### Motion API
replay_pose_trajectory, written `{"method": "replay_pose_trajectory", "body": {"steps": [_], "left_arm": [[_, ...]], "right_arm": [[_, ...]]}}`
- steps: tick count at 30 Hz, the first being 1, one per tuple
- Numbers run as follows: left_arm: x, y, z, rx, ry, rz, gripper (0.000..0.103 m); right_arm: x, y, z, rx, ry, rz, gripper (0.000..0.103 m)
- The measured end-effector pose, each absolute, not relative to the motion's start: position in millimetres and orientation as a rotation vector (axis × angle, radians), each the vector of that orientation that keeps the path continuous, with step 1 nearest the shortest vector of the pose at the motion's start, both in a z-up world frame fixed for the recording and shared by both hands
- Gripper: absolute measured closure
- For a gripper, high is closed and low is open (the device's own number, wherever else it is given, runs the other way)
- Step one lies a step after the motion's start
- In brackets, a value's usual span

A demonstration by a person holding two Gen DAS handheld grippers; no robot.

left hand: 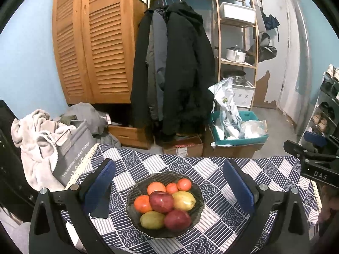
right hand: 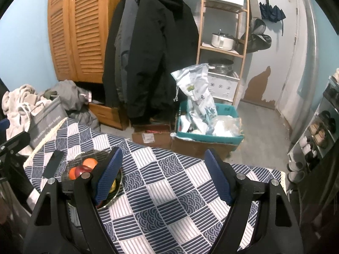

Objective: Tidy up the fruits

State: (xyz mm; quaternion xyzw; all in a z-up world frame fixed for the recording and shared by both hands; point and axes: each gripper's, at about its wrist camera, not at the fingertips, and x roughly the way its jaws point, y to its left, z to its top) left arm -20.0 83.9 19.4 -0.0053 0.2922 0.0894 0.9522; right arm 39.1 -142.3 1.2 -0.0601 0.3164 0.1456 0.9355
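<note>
Home, cluttered room: coats (left hand: 173, 67) on rail, louvred wardrobe (left hand: 95, 42), shoe rack (right hand: 322, 131).

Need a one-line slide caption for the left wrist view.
Open left gripper hovers over a dark bowl of oranges, red apples and yellow-green fruit on a blue patterned tablecloth.

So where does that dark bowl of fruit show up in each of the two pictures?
Left wrist view: the dark glass bowl of oranges, red apples and yellow-green fruit sits low in the centre, between the blue pads.
Right wrist view: the same bowl is at lower left, half hidden behind the left blue pad.
Shared landmark: the black hanging coat.
</note>
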Motion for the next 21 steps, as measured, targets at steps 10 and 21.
{"method": "replay_pose_trajectory", "body": {"steps": [10,21], "left_arm": [[-21.6,82.2,20.9,-0.008,0.591,0.18,0.001],[-22.0,82.8,21.0,-0.007,0.589,0.181,0.001]], "right_arm": [[39.5,-144.3,1.3,-0.124,0.646,0.299,0.024],[39.6,-144.3,1.2,-0.126,0.647,0.298,0.024]]}}
